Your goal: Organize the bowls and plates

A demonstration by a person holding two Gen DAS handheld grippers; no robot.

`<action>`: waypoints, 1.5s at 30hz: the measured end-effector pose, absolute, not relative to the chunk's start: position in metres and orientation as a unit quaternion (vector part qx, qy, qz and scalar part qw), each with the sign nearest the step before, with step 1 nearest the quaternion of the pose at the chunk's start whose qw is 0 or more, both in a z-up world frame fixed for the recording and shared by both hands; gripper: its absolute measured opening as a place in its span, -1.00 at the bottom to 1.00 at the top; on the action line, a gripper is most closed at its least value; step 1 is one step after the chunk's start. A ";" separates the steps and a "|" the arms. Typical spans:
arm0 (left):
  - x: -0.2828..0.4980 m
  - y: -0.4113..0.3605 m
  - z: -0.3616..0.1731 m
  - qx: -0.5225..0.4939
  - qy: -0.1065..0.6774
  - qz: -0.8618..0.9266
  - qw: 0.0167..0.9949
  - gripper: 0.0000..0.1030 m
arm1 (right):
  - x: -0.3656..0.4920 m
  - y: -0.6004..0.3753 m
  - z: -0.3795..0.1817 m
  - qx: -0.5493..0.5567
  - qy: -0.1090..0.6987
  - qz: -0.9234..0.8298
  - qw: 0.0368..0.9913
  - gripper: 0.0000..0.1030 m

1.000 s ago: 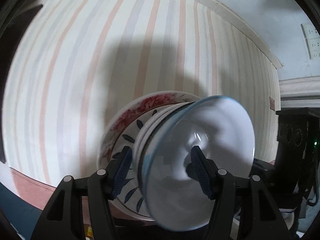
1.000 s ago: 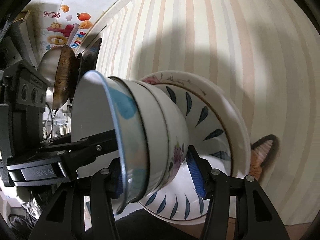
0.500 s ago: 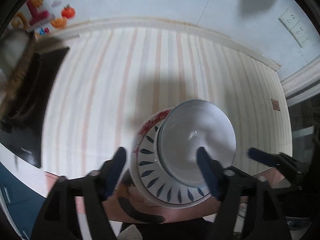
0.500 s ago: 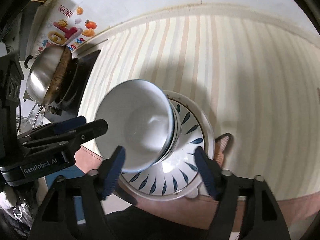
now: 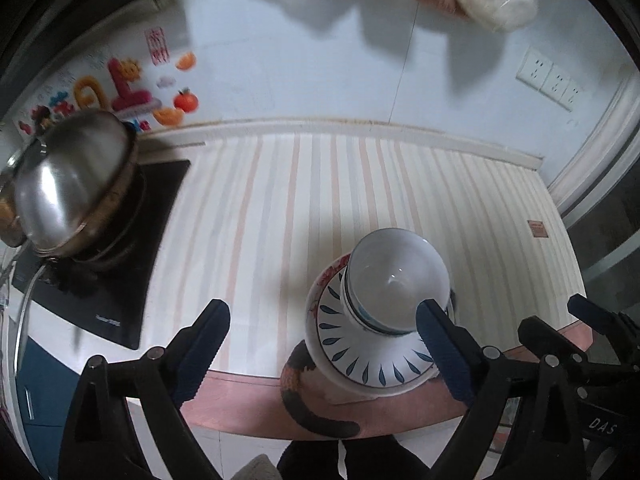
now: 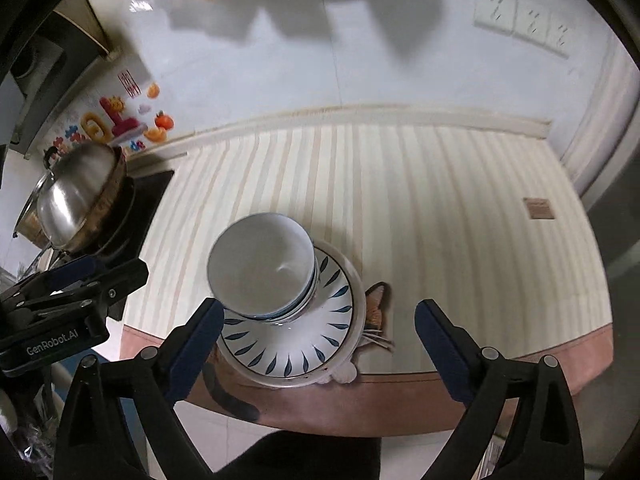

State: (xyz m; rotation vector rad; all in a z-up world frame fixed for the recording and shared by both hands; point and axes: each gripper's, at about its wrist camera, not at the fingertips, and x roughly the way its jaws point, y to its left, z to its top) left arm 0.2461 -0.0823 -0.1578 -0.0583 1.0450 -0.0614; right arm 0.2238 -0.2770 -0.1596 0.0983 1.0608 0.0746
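Note:
A stack of white bowls [image 5: 398, 276] sits nested on a white plate with blue leaf marks [image 5: 360, 356], which lies on a floral plate at the front edge of the striped tablecloth [image 5: 288, 200]. The bowls [image 6: 262, 264] and the leaf plate [image 6: 296, 344] also show in the right wrist view. My left gripper [image 5: 326, 350] is open and empty, raised above and in front of the stack. My right gripper [image 6: 320, 348] is open and empty, also raised clear of the stack. The left gripper's body shows at the left of the right wrist view.
A steel pot with a lid [image 5: 68, 188] stands on a black induction cooktop [image 5: 120, 280] at the left. The tiled wall [image 5: 320, 60] with stickers and sockets is behind the table. A cat-print patch lies under the plates at the table's pink border [image 6: 460, 396].
Both grippers opened, let go of the stack and pulled back and up from it. The bowls and plates now rest on the table.

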 end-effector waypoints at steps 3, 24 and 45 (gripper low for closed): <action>0.223 -0.082 -0.136 -0.031 0.477 -0.026 0.878 0.85 | 0.199 -0.273 -0.137 0.043 0.488 0.036 0.871 0.92; 0.015 -0.087 -0.046 -0.028 0.388 0.029 0.921 0.85 | -0.013 -0.269 -0.023 0.021 0.389 0.067 0.919 0.94; -0.066 -0.060 -0.018 -0.020 0.351 0.026 0.936 0.85 | -0.117 -0.233 0.024 -0.009 0.335 0.042 0.941 0.95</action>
